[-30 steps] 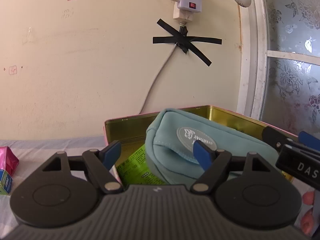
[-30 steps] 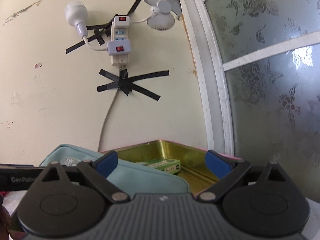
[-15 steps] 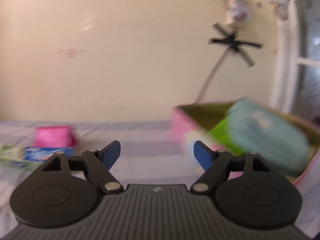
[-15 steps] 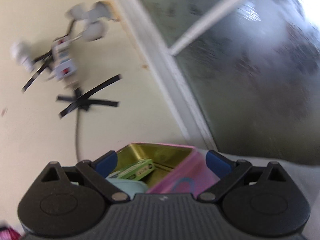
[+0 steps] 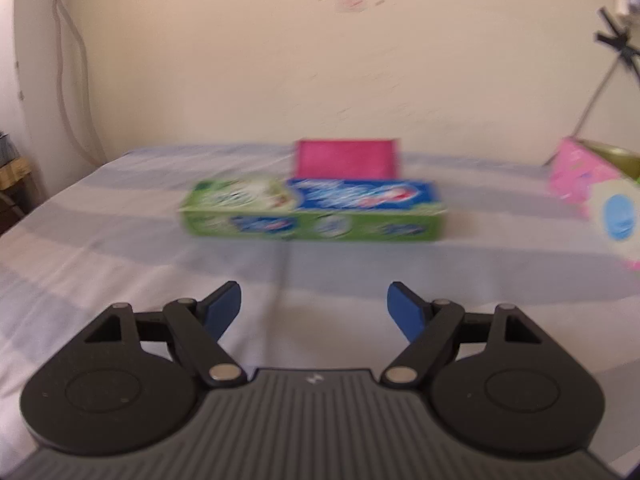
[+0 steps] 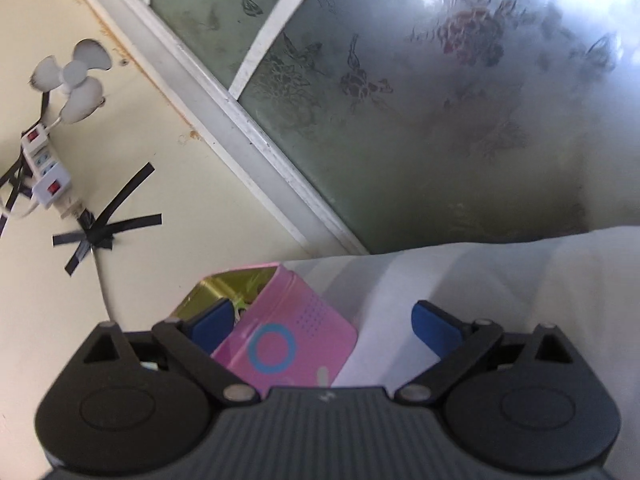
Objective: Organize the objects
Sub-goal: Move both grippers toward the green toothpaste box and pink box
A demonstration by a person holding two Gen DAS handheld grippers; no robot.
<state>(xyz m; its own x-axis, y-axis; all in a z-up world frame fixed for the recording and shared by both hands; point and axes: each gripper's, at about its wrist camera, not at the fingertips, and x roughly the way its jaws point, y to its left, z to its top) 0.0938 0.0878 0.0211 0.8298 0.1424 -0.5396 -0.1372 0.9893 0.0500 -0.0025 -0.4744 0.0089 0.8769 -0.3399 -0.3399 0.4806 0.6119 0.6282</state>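
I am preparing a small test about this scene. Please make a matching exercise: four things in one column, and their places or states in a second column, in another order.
Things:
1. long green and blue cardboard box
2. flat pink packet
3. pink metal tin
4. left claw

Places or states:
a. behind the long box
b. open, holding nothing
c. ahead of the left claw
d. close below the right claw

Pairs: 1-c, 2-a, 3-d, 4-b

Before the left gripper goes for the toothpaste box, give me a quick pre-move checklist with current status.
1. Left gripper open and empty: ok.
2. Toothpaste box lying flat on the bedsheet, ahead of the left gripper: ok.
3. Path to the box free: ok.
4. Pink packet behind the box, touching or apart: cannot tell, blurred.
5. Right gripper open, holding nothing: ok.
6. Room left in the pink tin: cannot tell.
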